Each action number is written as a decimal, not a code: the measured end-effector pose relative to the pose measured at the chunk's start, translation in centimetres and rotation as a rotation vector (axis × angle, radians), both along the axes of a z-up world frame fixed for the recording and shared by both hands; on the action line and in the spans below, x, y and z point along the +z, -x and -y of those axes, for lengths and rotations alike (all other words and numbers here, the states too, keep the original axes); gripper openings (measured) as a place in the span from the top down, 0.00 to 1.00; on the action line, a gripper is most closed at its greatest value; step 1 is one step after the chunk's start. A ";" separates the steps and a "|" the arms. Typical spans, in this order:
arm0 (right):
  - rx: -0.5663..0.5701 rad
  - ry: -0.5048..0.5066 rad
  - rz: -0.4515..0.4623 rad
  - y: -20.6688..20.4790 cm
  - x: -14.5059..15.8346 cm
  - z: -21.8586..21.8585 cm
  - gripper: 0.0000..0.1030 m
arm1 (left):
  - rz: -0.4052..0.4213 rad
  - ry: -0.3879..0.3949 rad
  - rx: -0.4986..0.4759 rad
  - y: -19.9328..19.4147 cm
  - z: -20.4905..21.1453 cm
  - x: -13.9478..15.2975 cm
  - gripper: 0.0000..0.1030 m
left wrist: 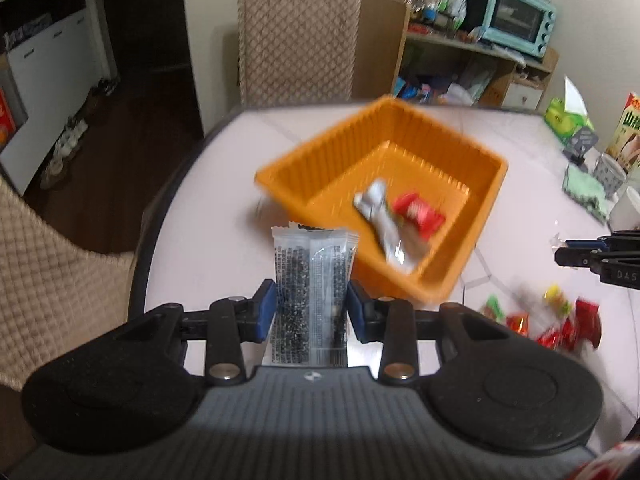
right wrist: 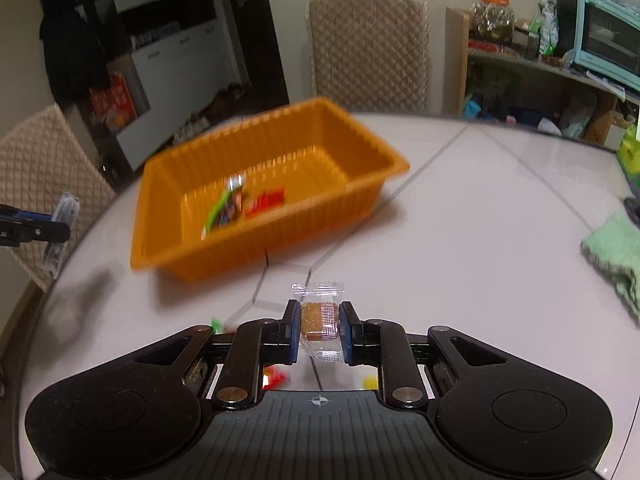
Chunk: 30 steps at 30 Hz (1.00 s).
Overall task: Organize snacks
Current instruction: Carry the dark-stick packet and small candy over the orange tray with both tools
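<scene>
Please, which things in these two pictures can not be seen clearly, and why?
- Left wrist view: loose red and green wrapped snacks on the table, smeared by motion blur.
- Both views: packets inside the orange ribbed plastic basket, blurred.
- Left wrist view: right gripper, cut off by the edge.

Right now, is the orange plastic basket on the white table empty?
No, the orange plastic basket holds a silver foil packet and a red packet.

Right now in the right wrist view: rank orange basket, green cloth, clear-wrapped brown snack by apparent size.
1. orange basket, clearly the largest.
2. green cloth, cut off by the frame edge, so only part shows.
3. clear-wrapped brown snack, smallest, though nearest the camera, pinched in the right hand-held gripper.
</scene>
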State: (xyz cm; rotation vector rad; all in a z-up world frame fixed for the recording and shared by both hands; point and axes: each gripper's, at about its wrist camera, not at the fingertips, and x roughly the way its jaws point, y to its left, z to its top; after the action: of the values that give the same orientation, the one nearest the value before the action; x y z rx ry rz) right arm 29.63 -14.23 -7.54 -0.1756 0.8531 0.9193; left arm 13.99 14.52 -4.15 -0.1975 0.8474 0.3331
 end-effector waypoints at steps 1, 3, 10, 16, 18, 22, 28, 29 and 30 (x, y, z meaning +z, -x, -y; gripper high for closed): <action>-0.001 -0.015 0.003 -0.4 0.5 -0.2 0.80 | 0.010 -0.007 -0.010 -0.7 -0.1 0.4 0.66; -0.002 -0.040 0.007 -1.2 1.4 -0.8 0.80 | 0.032 -0.026 -0.032 -2.2 -0.1 1.2 0.66; 0.013 -0.108 0.024 -4.5 3.3 -4.5 0.80 | 0.078 -0.040 -0.120 -9.4 0.5 2.8 0.66; 0.017 -0.131 0.006 -7.9 3.0 -8.2 0.80 | 0.062 0.010 -0.181 -15.8 0.4 1.5 0.66; 0.020 -0.123 0.007 -8.8 2.5 -9.2 0.80 | 0.050 0.015 -0.190 -17.6 0.3 0.9 0.66; 0.021 -0.103 -0.004 -10.5 1.1 -10.7 0.80 | 0.015 0.019 -0.205 -20.6 -0.1 -0.7 0.66; 0.008 -0.075 -0.030 -12.5 -0.9 -12.0 0.80 | -0.042 0.022 -0.206 -23.5 -0.4 -3.2 0.66; 0.009 -0.071 -0.034 -13.1 -1.2 -12.3 0.80 | -0.047 0.022 -0.209 -23.6 -0.5 -3.6 0.66; 0.010 -0.068 -0.035 -13.1 -1.4 -12.3 0.80 | -0.052 0.022 -0.212 -23.9 -0.6 -3.9 0.66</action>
State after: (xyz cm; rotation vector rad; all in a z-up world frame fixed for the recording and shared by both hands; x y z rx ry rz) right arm 42.71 -1.92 -8.94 -0.1047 0.8529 0.9620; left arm 37.88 15.09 -8.03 -0.1183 0.9148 0.1311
